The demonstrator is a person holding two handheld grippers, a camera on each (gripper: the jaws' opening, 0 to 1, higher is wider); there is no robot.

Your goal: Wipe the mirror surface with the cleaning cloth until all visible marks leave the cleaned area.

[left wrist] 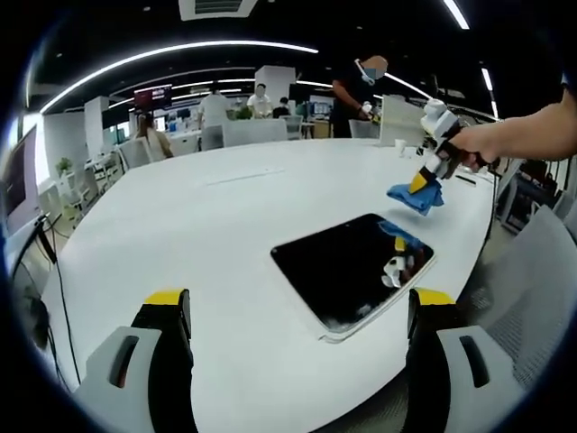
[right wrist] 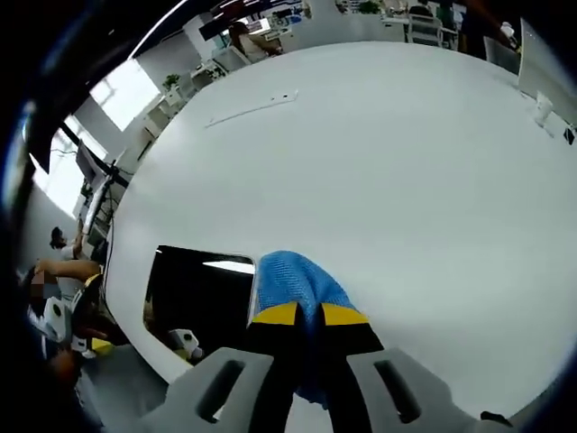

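Right gripper pinches blue woven cleaning cloth, raised off large white oval table. Flat dark rectangular mirror near table's edge. Left gripper jaws spread, empty.

one mirror, one cloth (blue), two grippers

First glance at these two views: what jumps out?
The dark mirror lies flat near the edge of the big white table, reflecting ceiling lights. Beyond it in the left gripper view, the right gripper holds a bright blue cleaning cloth low over the table just past the mirror; in its own view the cloth bunches between shut yellow-tipped jaws. The left gripper is open near the mirror's near side.
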